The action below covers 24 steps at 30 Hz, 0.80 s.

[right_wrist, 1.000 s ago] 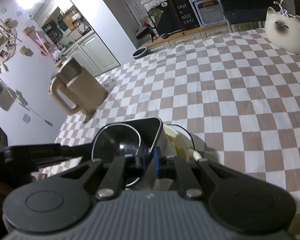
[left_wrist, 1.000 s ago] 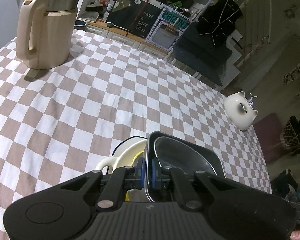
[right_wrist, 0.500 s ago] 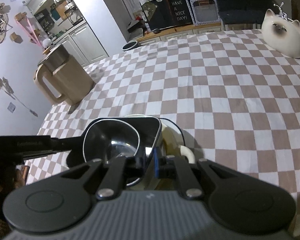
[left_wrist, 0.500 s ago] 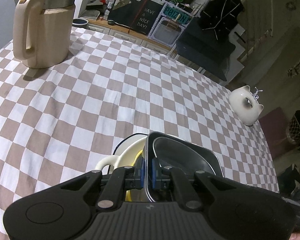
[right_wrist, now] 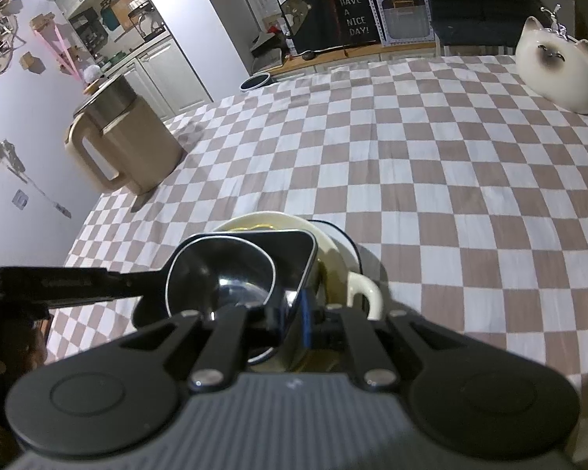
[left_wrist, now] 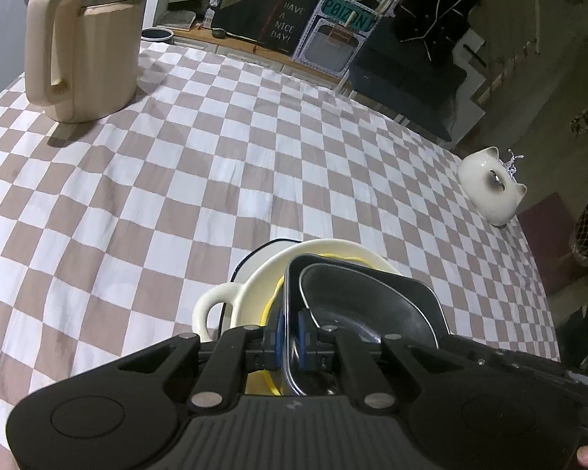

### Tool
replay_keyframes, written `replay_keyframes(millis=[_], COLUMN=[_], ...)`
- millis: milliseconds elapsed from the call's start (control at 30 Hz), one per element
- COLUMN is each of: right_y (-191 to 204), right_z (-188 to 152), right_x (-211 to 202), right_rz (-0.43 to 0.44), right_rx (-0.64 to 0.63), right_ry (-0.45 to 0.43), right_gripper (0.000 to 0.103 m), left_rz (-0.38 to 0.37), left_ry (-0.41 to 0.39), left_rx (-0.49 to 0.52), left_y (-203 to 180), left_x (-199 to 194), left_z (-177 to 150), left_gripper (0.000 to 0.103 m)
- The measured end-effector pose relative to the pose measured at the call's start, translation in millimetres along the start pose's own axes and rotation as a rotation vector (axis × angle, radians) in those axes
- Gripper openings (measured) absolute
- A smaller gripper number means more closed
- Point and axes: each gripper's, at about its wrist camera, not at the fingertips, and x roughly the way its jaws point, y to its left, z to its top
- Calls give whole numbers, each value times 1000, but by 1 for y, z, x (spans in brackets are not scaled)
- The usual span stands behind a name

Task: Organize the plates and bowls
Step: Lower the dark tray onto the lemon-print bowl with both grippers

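Note:
A black square dish point(left_wrist: 411, 293) point(right_wrist: 290, 250) holds a dark round metal bowl point(left_wrist: 356, 305) point(right_wrist: 223, 278). It rests in a cream handled bowl point(left_wrist: 254, 290) point(right_wrist: 333, 250) with a yellow rim inside, on a white plate with a dark rim point(left_wrist: 254, 254) point(right_wrist: 349, 239). My left gripper point(left_wrist: 290, 333) is shut on the black dish's left rim. My right gripper point(right_wrist: 294, 317) is shut on its right rim. The left gripper's arm point(right_wrist: 70, 286) shows in the right wrist view.
A beige kettle point(left_wrist: 82, 43) point(right_wrist: 117, 149) stands at the far left of the checkered tablecloth point(left_wrist: 215, 149). A white cat figurine point(left_wrist: 490, 188) point(right_wrist: 556, 66) sits at the far right edge. Cabinets and a dark sofa lie beyond the table.
The stack sits lower in the cream bowl and more of that bowl and the plate shows. Both wrist views have shifted slightly; both grippers stay shut on the dish.

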Motion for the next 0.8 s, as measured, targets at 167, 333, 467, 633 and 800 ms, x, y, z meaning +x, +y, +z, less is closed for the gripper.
replay_keyframes(millis=[167,333,467,633,800], right_y=[-1,-1,-10,-26,-24], right_z=[1,0,2,15,24], right_x=[1,1,3,6,20], right_rz=[-5,-11,22,70,35], right_rx=[-7,-31,17,149,141], right_ry=[-4,1,18,0,-5], right_gripper=[10,11,13,14,14], left_rz=[-10,-9,-20,-21,-17], left_ry=[-24,-19,-10,-23,-21], left_rx=[-2,7,-13,-20,-6], left_y=[-1,-1,2,2,1], left_x=[-3,-3,-3,-3,-2], left_z=[2,0,2,5,5], left_gripper=[6,7,7,7,7])
